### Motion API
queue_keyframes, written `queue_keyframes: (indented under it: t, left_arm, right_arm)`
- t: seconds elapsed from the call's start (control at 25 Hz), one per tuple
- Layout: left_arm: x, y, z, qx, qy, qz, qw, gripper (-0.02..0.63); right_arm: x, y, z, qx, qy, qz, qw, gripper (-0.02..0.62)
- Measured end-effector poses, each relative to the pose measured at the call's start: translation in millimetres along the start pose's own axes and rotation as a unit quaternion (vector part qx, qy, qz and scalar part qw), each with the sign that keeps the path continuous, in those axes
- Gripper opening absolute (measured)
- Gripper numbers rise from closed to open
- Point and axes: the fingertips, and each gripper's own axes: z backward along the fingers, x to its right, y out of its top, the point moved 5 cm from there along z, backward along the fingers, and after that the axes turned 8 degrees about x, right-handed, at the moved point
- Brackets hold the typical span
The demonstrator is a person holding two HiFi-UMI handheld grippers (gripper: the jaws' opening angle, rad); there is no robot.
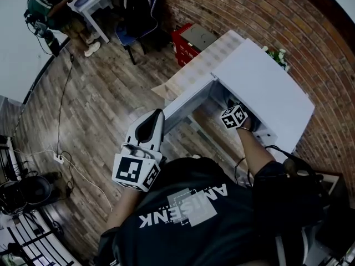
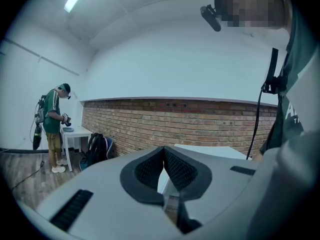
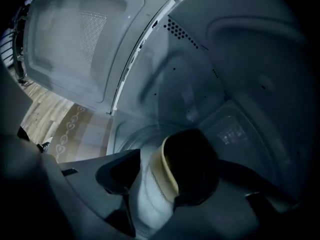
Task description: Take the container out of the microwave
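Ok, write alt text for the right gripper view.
The right gripper has its jaws either side of a pale container inside the microwave, seemingly gripping it. The door stands open at upper left, wooden floor below it.

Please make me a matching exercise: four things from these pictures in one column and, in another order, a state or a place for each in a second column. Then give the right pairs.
Things
1. left gripper
2. right gripper
3. microwave door
4. container

States or places
A. swung open
B. its cream rim stands between two jaws
C. jaws together, nothing between them
D. reaching into the microwave

Pairs: 1-C, 2-D, 3-A, 4-B
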Motion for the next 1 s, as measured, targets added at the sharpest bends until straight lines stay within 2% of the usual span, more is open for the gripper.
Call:
queue_keyframes:
  t: [0.16,0.32,0.44,0.6,1.0]
  left_arm:
    - [-3,-4,2,-0.001,0.002,0.004,1.0,0.012]
    - [-9,-6,7,0.001,0.018,0.012,0.9998,0.012]
    - [-9,-5,11,0.003,0.02,0.014,0.9997,0.012]
    - [-14,-7,12,0.003,0.021,0.027,0.9994,0.012]
    - [-24,-2,23,0.002,0.009,0.03,0.9995,0.012]
  right_arm:
    - [1,3,-6,-0.004,-0.002,0.003,1.0,0.206]
    - [4,2,-7,-0.009,-0.013,0.008,1.0,0.14]
    - [5,2,-7,-0.014,-0.012,0.015,1.0,0.127]
    - [3,2,-5,-0.022,-0.014,-0.006,1.0,0.074]
    - [-8,4,11,-0.031,-0.009,-0.037,0.999,0.055]
